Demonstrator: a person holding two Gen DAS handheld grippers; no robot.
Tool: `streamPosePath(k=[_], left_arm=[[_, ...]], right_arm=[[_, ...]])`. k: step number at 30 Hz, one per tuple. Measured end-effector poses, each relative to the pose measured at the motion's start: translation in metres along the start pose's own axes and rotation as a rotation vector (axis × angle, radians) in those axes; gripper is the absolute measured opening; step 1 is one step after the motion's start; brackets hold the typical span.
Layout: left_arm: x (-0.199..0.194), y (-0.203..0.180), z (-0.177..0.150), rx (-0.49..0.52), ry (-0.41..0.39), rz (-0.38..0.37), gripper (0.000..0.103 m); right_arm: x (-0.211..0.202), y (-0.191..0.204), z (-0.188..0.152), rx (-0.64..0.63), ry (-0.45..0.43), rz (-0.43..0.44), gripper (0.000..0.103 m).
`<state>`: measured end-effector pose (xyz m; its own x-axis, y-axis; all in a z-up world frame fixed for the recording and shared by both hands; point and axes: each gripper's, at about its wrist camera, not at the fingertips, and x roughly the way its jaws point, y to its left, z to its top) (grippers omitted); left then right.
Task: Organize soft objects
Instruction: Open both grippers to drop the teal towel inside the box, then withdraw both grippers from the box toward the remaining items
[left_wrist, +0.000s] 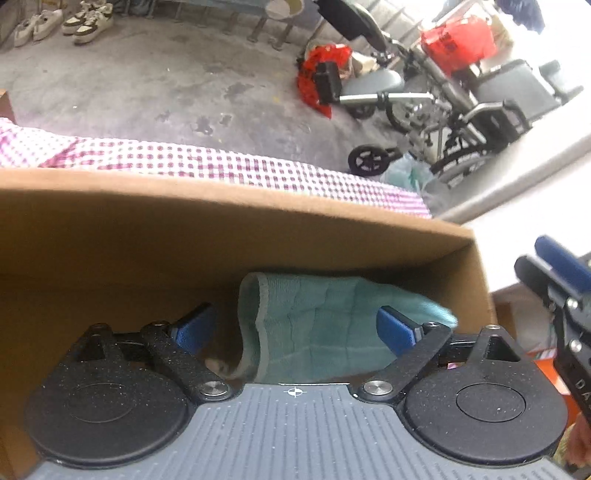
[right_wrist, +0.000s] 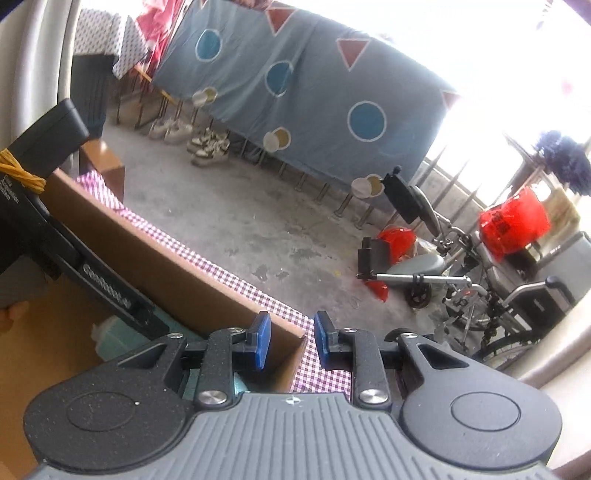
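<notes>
Left gripper (left_wrist: 295, 326) gapes wide over the teal cloth (left_wrist: 325, 325) lying in my cardboard box (left_wrist: 221, 236) (seemingly untouched); right gripper (right_wrist: 291, 341) hangs narrowly parted, empty, above the box corner.

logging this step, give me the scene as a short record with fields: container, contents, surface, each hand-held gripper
container: open cardboard box
contents: folded teal towel lying inside the box
surface: purple checked cloth under the box
left hand-held gripper: open, above the towel, pads not touching it
right hand-held gripper: narrow gap, nothing between the pads, at the box's corner
background: wheelchair, red bags
</notes>
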<state>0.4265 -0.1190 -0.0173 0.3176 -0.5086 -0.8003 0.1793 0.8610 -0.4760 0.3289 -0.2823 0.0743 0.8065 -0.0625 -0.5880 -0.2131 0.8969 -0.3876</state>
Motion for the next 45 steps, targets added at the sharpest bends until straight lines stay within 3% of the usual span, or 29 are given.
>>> streamPosePath(k=[9,15,19,22,28,32,34,36,39,45], left_arm=[[-0.086,-0.009,-0.018,-0.022,-0.085,-0.075,0.099],[-0.171,-0.002,-0.053,-0.023,-0.172,-0.152,0.101],[-0.228,0.019,-0.095,-0.035,-0.268,-0.182,0.103],[-0.261,0.038,-0.133,-0.027,-0.351,-0.161,0.103],[-0.27,0.089,-0.202,-0.092,-0.418,-0.139,0.103],[-0.268,0.124,-0.236,-0.157,-0.476,-0.17,0.103],[-0.27,0.14,-0.246,-0.183,-0.49,-0.207,0.103],[-0.268,0.153,-0.254,-0.197,-0.5,-0.23,0.103],[-0.265,0.167,-0.264,-0.197,-0.51,-0.205,0.103],[-0.261,0.185,-0.272,-0.211,-0.486,-0.205,0.103]], right_arm=[[-0.061,-0.017,0.001,0.124,-0.067,0.056,0.026],[-0.108,-0.037,-0.002,0.284,-0.097,0.202,0.026],[-0.115,-0.04,0.001,0.368,-0.059,0.339,0.026],[-0.09,-0.025,0.006,0.382,0.033,0.398,0.025],[0.01,0.014,0.005,0.371,0.288,0.268,0.025],[0.059,0.03,0.005,0.315,0.37,0.128,0.025],[0.08,0.031,0.002,0.343,0.425,0.122,0.025],[0.094,0.034,0.0,0.34,0.458,0.103,0.025],[0.106,0.044,-0.003,0.295,0.471,0.05,0.026],[0.12,0.053,-0.021,0.33,0.498,0.054,0.026]])
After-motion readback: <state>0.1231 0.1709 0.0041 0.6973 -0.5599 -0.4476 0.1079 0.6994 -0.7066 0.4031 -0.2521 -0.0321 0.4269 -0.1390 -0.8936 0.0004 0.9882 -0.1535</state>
